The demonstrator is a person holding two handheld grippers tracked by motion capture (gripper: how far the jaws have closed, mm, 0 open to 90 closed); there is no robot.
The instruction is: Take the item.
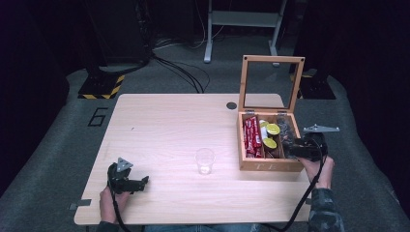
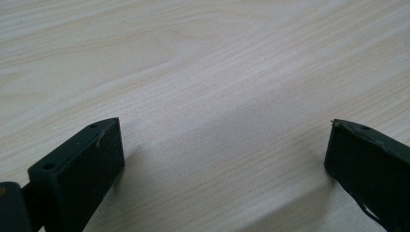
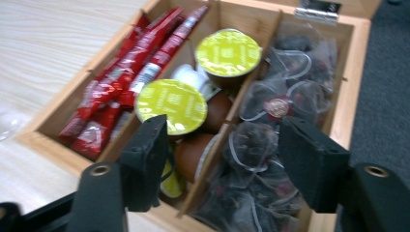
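Note:
An open wooden box [image 1: 266,166] with a glass lid raised stands at the table's right. It holds red sachets [image 3: 130,77] on the left, yellow-lidded capsules [image 3: 171,104] in the middle and clear pyramid tea bags [image 3: 270,106] on the right. My right gripper [image 3: 225,128] hovers over the box's near right corner [image 1: 291,145]. Its jaws stand apart, straddling the divider between capsules and tea bags, and grip nothing. My left gripper [image 1: 142,182] rests low over the bare table near the front left, jaws wide apart [image 2: 225,125] with only wood between them.
A clear plastic cup [image 1: 205,161] stands upright mid-table, left of the box. A round cable hole [image 1: 231,105] sits at the table's far edge. Beyond the table are cables and stands on a grey floor.

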